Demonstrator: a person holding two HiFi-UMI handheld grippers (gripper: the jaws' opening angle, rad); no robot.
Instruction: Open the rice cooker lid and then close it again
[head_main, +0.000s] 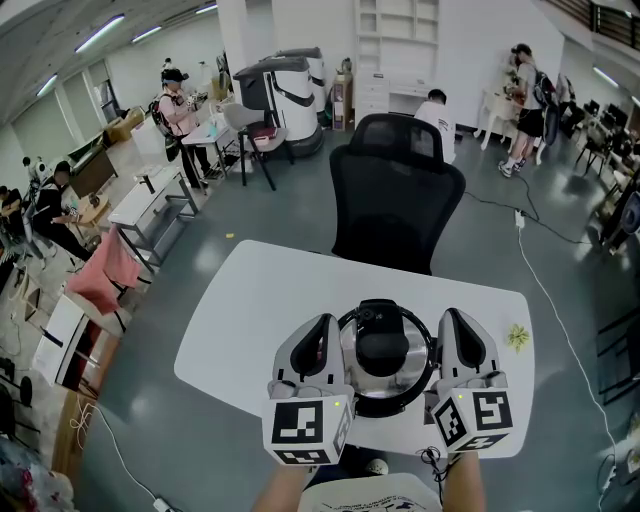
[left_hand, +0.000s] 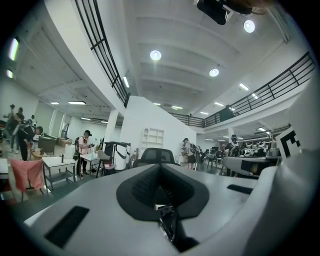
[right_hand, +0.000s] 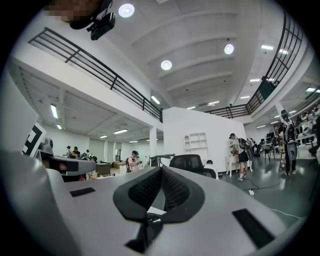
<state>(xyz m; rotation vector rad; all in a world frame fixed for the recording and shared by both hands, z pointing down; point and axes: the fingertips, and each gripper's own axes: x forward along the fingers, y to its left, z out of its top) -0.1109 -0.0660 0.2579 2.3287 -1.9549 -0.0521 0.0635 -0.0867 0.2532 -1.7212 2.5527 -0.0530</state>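
Left gripper (head_main: 323, 325) and right gripper (head_main: 453, 318) are hanging at lower centre, jaws pressing together on nothing; the rice cooker (head_main: 384, 352), lid closed, is sitting between them on the white table (head_main: 260, 300).

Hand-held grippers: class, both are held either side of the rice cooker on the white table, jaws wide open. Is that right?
Not quite. The jaws are shut, with nothing between them, as each gripper view shows. The rest holds: the left hand-held gripper and right hand-held gripper are held either side of the rice cooker on the white table.
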